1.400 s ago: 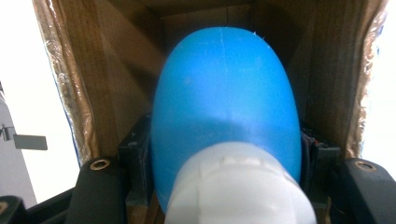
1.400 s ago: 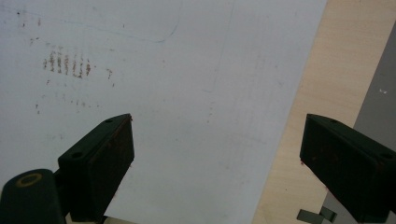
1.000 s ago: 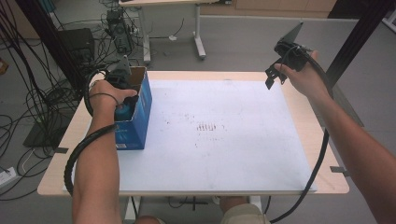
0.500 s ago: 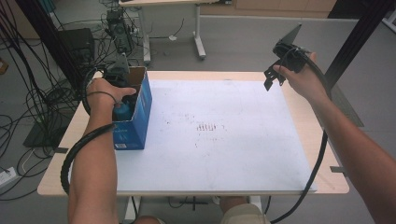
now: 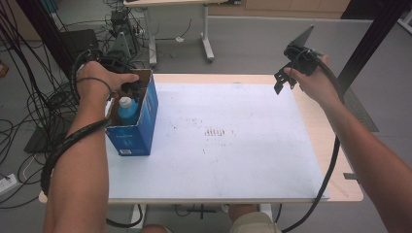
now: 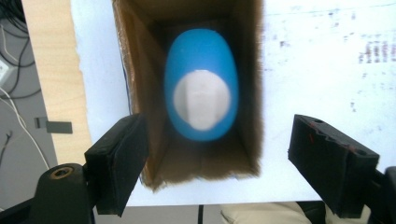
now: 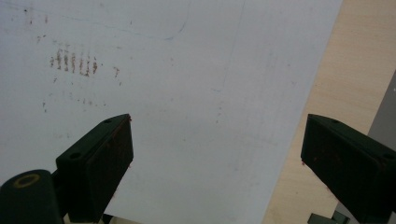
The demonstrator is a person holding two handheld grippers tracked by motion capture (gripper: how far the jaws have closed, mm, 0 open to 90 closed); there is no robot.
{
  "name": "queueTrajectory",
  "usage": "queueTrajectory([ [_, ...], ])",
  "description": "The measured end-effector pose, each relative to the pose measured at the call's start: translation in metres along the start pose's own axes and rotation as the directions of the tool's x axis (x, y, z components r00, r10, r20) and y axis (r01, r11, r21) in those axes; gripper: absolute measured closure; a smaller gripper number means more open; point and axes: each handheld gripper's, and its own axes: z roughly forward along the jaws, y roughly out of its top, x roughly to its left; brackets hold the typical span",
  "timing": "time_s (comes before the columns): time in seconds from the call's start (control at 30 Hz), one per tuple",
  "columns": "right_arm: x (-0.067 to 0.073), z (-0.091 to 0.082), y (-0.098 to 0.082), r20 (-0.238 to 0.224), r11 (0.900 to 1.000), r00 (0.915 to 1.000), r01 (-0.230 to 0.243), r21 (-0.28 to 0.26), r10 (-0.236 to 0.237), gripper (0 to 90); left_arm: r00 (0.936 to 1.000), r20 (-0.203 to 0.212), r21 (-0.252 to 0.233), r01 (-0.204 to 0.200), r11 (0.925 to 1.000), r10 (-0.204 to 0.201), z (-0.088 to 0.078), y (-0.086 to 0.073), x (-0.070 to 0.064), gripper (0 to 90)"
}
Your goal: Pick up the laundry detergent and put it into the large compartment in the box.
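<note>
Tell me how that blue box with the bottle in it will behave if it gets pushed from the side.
The blue box stands tall and narrow, so it may tip rather than slide. Its open cardboard walls look thin, likely flexing under pressure. The blue bottle stands loose inside and could shift or rattle.

You work under soft, even light from overhead; the white sheet (image 5: 233,141) looks bright without harsh glare, and shadows beneath your forearms are faint. The high view is slightly soft. In the left gripper view, the blue bottle (image 6: 201,91) inside the dim box (image 6: 247,93) is blurred, while the right gripper view stays reasonably sharp.
</note>
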Motion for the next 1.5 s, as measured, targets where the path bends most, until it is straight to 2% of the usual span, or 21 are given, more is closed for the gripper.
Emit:
queueTrajectory([
  [0.03, 0.000, 0.001, 0.000, -0.002, 1.000, 1.0000, 0.001, 0.000, -0.001, 9.3, 1.0000, 0.000, 0.000, 0.000, 1.0000, 0.000, 0.000, 0.000, 0.000, 18.3],
  [0.07, 0.000, 0.002, 0.001, -0.007, 1.000, 1.0000, -0.001, 0.004, 0.001, 9.3, 0.9994, 0.026, 0.000, -0.023, 0.9997, 0.023, -0.005, -0.001, -0.005, 16.9],
  [0.1, -0.001, 0.003, 0.001, -0.013, 1.000, 0.9999, -0.002, 0.004, 0.002, 9.3, 0.9989, 0.033, -0.005, -0.033, 0.9994, 0.034, -0.008, -0.003, -0.009, 16.4],
  [0.13, -0.001, 0.003, 0.001, -0.016, 1.000, 0.9999, -0.002, 0.006, 0.002, 9.2, 0.9989, 0.033, -0.005, -0.033, 0.9994, 0.034, -0.008, -0.003, -0.009, 15.9],
  [0.17, -0.001, 0.004, 0.001, -0.017, 1.000, 0.9998, -0.005, 0.008, 0.005, 9.2, 0.9982, 0.032, -0.011, -0.051, 0.9987, 0.051, -0.012, -0.005, -0.018, 15.7],
  [0.3, 0.000, 0.005, 0.002, -0.019, 1.000, 0.9998, -0.005, 0.010, 0.005, 9.2, 0.9955, 0.042, -0.013, -0.085, 0.9963, 0.085, -0.018, -0.008, -0.035, 13.2],
  [0.33, 0.000, 0.005, 0.002, -0.019, 1.000, 0.9998, -0.005, 0.010, 0.005, 9.2, 0.9955, 0.042, -0.013, -0.085, 0.9963, 0.085, -0.018, -0.008, -0.035, 13.1],
  [0.37, -0.001, 0.005, 0.001, -0.029, 1.000, 0.9996, -0.003, 0.009, 0.004, 9.2, 0.9935, 0.047, -0.009, -0.103, 0.9946, 0.103, -0.019, -0.009, -0.044, 12.4],
  [0.4, -0.001, 0.005, 0.001, -0.032, 1.000, 0.9995, -0.004, 0.006, 0.004, 9.3, 0.9935, 0.047, -0.009, -0.103, 0.9946, 0.103, -0.019, -0.009, -0.044, 11.7],
  [0.43, 0.000, 0.005, 0.000, -0.034, 1.000, 0.9994, -0.003, 0.005, 0.003, 9.2, 0.9912, 0.057, -0.006, -0.119, 0.9928, 0.120, -0.019, -0.009, -0.050, 11.3],
  [0.5, 0.001, 0.005, 0.001, -0.033, 1.000, 0.9994, -0.002, 0.007, 0.003, 9.2, 0.9901, 0.062, -0.010, -0.126, 0.9920, 0.126, -0.020, -0.010, -0.054, 10.6],
  [0.6, 0.002, 0.006, 0.001, -0.032, 1.000, 0.9995, -0.001, 0.008, 0.001, 9.2, 0.9861, 0.076, -0.015, -0.147, 0.9890, 0.148, -0.020, -0.012, -0.068, 10.3],
  [0.73, 0.004, 0.007, 0.001, -0.033, 1.000, 0.9995, 0.003, 0.007, -0.003, 9.1, 0.9826, 0.088, -0.021, -0.162, 0.9865, 0.164, -0.019, -0.013, -0.078, 9.7],
  [0.83, 0.006, 0.007, 0.001, -0.031, 1.000, 0.9995, 0.010, 0.011, -0.009, 9.1, 0.9772, 0.101, -0.024, -0.185, 0.9824, 0.187, -0.017, -0.012, -0.091, 9.1],
  [0.9, 0.007, 0.007, 0.000, -0.031, 1.000, 0.9995, 0.009, 0.009, -0.009, 9.1, 0.9759, 0.103, -0.025, -0.191, 0.9813, 0.192, -0.017, -0.012, -0.095, 9.1],
  [0.93, 0.007, 0.007, -0.001, -0.032, 1.000, 0.9994, 0.012, 0.008, -0.011, 9.1, 0.9727, 0.101, -0.020, -0.208, 0.9779, 0.209, -0.016, -0.011, -0.101, 9.1],
  [1.2, 0.006, 0.008, -0.002, -0.028, 1.000, 0.9996, 0.011, 0.013, -0.010, 9.1, 0.9686, 0.106, -0.015, -0.225, 0.9743, 0.225, -0.012, -0.010, -0.115, 9.5],
  [1.5, 0.015, 0.010, 0.001, -0.020, 1.000, 0.9995, 0.025, 0.020, -0.024, 9.2, 0.9647, 0.111, -0.021, -0.238, 0.9711, 0.238, -0.011, -0.009, -0.116, 10.2],
])
